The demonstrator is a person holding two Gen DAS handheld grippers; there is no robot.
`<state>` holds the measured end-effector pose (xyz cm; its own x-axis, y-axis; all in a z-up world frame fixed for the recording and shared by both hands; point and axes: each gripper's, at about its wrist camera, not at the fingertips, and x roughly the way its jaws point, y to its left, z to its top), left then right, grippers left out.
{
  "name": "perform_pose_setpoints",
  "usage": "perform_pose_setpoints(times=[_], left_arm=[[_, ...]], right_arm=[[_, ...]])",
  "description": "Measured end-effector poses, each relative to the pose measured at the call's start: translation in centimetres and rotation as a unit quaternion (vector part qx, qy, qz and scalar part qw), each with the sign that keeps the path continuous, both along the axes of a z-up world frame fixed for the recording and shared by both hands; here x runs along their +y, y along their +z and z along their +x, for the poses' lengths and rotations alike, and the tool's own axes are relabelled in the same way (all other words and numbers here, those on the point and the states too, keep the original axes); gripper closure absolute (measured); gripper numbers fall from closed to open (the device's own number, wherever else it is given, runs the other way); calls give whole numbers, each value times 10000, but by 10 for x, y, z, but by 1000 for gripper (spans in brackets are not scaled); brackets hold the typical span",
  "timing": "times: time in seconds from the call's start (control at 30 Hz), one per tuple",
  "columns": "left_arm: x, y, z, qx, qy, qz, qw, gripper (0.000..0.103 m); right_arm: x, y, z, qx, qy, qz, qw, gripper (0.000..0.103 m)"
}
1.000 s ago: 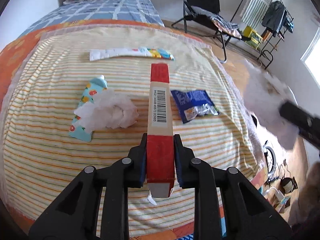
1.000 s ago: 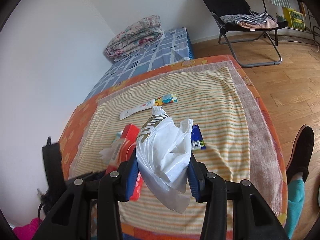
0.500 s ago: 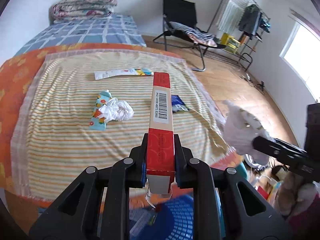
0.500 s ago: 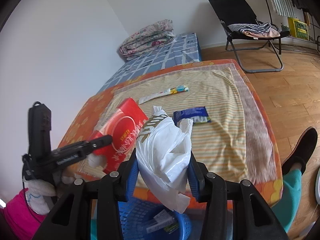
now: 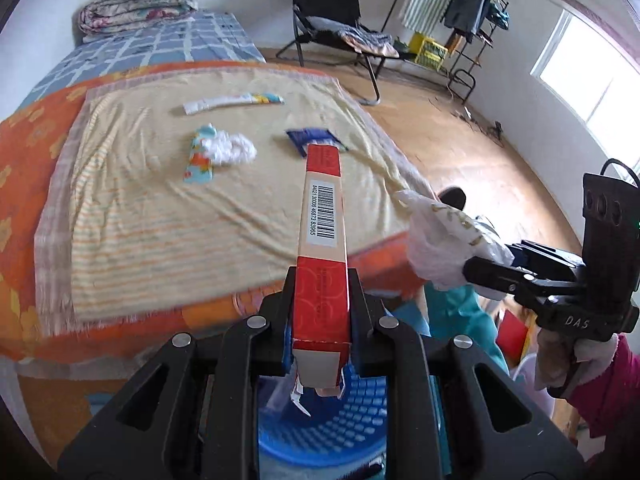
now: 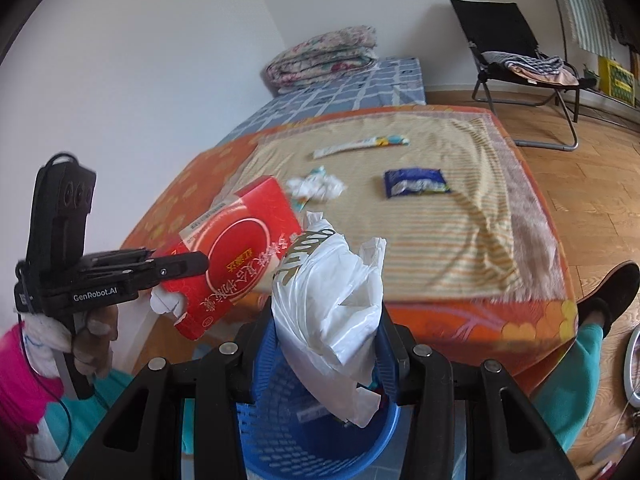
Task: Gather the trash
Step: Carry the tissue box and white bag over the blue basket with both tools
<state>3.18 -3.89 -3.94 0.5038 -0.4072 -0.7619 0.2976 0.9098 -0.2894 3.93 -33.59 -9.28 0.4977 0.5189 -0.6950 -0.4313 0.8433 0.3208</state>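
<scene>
My left gripper (image 5: 320, 312) is shut on a flat red carton (image 5: 323, 240) with a barcode, held edge-up above a blue plastic basket (image 5: 332, 428). In the right wrist view the same red carton (image 6: 244, 256) shows its printed face beside the left gripper (image 6: 188, 266). My right gripper (image 6: 328, 344) is shut on a crumpled white plastic bag (image 6: 332, 304), which hangs over the blue basket (image 6: 304, 436). On the striped blanket (image 5: 168, 216) lie a white tube (image 5: 232, 99), a crumpled tissue (image 5: 232, 150) on a floral packet (image 5: 199, 160), and a blue snack wrapper (image 5: 314, 139).
A folded quilt (image 5: 140, 0) sits at the head of the bed. A black folding chair (image 5: 332, 24) and a clothes rack (image 5: 460, 20) stand on the wooden floor. The person's dark slipper (image 6: 608, 292) and teal trouser leg (image 6: 568, 368) are at the bed's corner.
Both grippers have drawn back from over the blanket to the foot of the bed, carrying the carton and the bag. The blue basket has come into view beneath them.
</scene>
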Motion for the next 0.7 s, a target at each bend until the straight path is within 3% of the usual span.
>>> perform_pose_setpoints(times=[0.43,0.7], left_arm=[[10,-35,-43,465,-275,120,9985,84],[-5,-62,-58,824,-605,374,9941,84]], right_arm=[[21,-53,-33,573,322,-366,9972,58],[31,-85,-46,933,464,-583,9928,58]])
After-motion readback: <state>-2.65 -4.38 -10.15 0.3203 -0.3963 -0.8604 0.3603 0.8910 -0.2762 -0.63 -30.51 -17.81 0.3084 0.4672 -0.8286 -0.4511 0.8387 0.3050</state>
